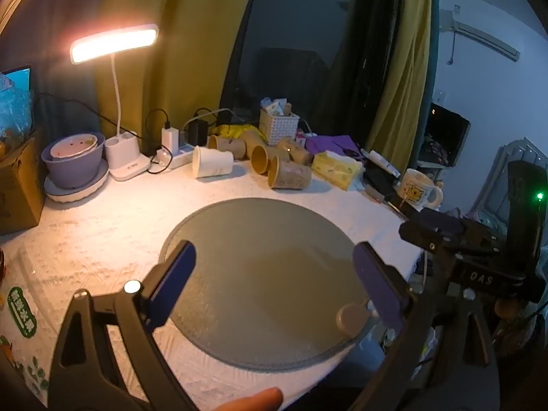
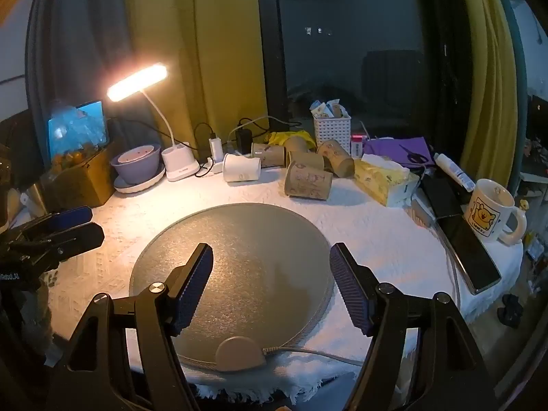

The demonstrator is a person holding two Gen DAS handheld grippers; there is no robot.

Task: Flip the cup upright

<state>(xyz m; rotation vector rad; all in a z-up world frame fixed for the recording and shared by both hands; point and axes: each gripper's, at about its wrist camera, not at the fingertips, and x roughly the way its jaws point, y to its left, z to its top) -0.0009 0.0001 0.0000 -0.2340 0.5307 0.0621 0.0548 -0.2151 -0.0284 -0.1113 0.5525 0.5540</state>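
Note:
A white paper cup lies on its side at the back of the table, also in the right wrist view. Several brown paper cups lie on their sides beside it, with the nearest brown cup closest to the mat. My left gripper is open and empty above the round grey mat. My right gripper is open and empty above the same mat. Both are well short of the cups.
A lit desk lamp, a purple bowl, a power strip, a white basket, a yellow tissue pack, a phone and an upright cartoon mug ring the mat. The other gripper is at the right.

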